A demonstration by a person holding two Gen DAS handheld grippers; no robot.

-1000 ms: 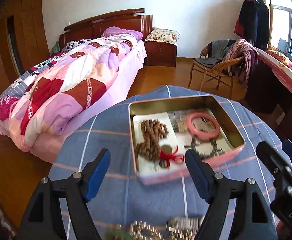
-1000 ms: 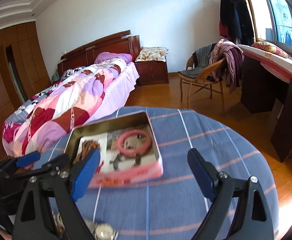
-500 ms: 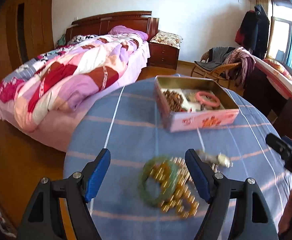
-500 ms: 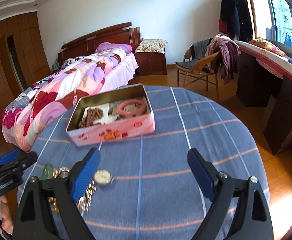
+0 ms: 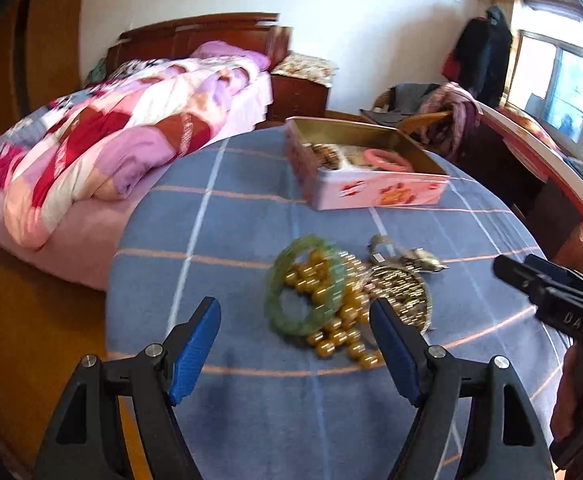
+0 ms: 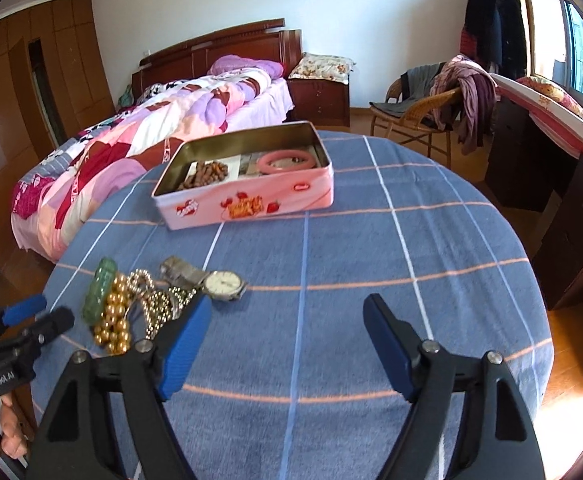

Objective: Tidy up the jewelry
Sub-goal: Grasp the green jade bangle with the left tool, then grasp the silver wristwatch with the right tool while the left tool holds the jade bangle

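Lying heaped on the blue checked cloth [image 6: 371, 240], near side of the table: green bangle [image 5: 305, 284], gold beads [image 5: 339, 328], chain [image 5: 401, 288] and watch [image 6: 223, 283], with the pink tin [image 6: 251, 204] beyond holding brown beads [image 6: 205, 172] and a pink bangle [image 6: 287, 160]. Left gripper [image 5: 295, 350] wide open over the heap, touching nothing. Right gripper [image 6: 287, 344] closing, only cloth between its jaws.

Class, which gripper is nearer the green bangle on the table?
Left. The left gripper hangs just before the green bangle, jaws open. The right gripper sits off to the bangle's right, nearer the watch, jaws closing on nothing.
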